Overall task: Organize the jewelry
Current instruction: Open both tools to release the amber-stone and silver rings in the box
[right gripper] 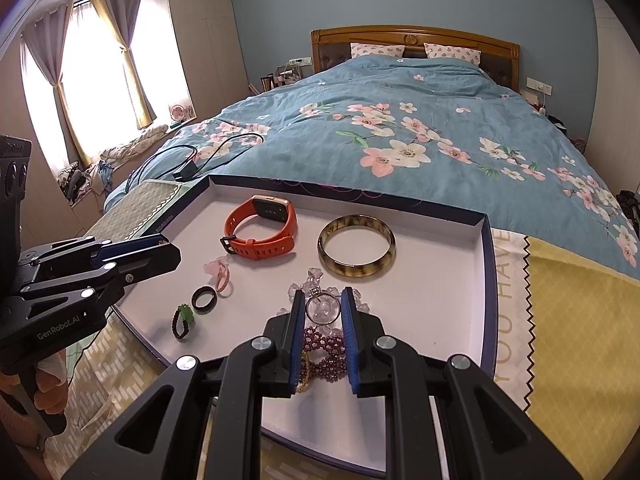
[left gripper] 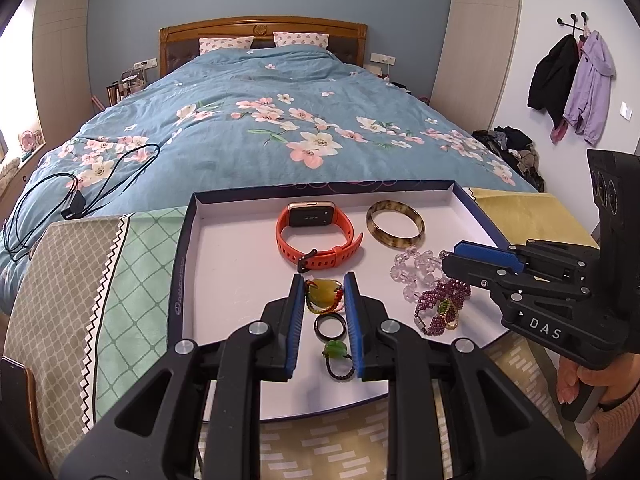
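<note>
A white tray [left gripper: 232, 260] with a dark blue rim holds an orange watch [left gripper: 316, 236], a mottled bangle [left gripper: 395, 224], a clear crystal bracelet [left gripper: 412, 272], a purple bead bracelet [left gripper: 440, 304], a black ring [left gripper: 329, 326] and a green-stone cord ring [left gripper: 338, 354]. My left gripper [left gripper: 324, 280] is shut on a yellow-green stone piece [left gripper: 324, 296] with a braided cord, over the tray's near side. My right gripper [right gripper: 323, 294] is shut on a silver ring [right gripper: 323, 308] standing upright between the pads, above the bead bracelets. A pink cord piece [right gripper: 218, 274] lies near the black ring [right gripper: 204, 299].
The tray rests on patterned cloths [left gripper: 120, 280] at the foot of a bed with a blue floral duvet [left gripper: 280, 120]. A black cable [left gripper: 100, 184] lies on the duvet to the left. A person's hand [left gripper: 576, 380] grips the right handle. Coats [left gripper: 572, 80] hang on the right wall.
</note>
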